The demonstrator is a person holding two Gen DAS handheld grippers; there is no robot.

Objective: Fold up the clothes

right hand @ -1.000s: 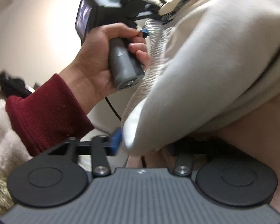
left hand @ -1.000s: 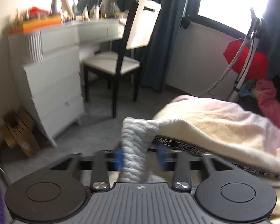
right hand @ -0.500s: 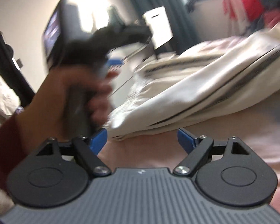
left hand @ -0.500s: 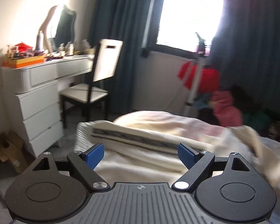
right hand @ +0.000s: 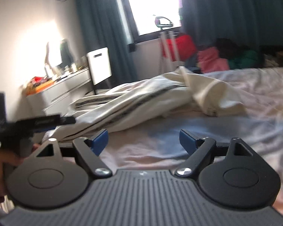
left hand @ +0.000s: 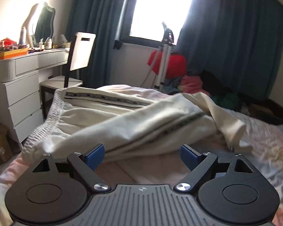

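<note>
On the pale pink, rumpled bedspread [left hand: 264, 137], a pair of cream cotton trousers with a ribbed elastic waistband and a dark patterned stripe down the side [left hand: 122, 120] lies in a loose heap, waistband toward the white dresser [left hand: 18, 86], the legs bunched and overlapping toward the far side. One leg end sticks up in a crumpled peak. The garment is laid down but not flat, and no clean fold line shows yet.

The left gripper [left hand: 142, 154], a black two-finger tool with blue pads, hovers just in front of the trousers with its jaws spread wide and nothing between them. The right gripper [right hand: 143, 139], of the same build, is likewise apart and empty, near the cloth but not touching it. In the right wrist view the other tool shows blurred at the left edge, close to the waistband.

The risks here come from the heap itself. Because the legs are layered and twisted, a pinch at the nearest edge could catch only the top layer, so one leg would lift while the other drags and the stripe lines would stop matching. A pinch too deep may also gather bedspread along with fabric. The waistband sits near the mattress edge on the dresser side; a pull in that direction could slide the trousers off the bed. Smoothing first seems wiser than folding.
</note>
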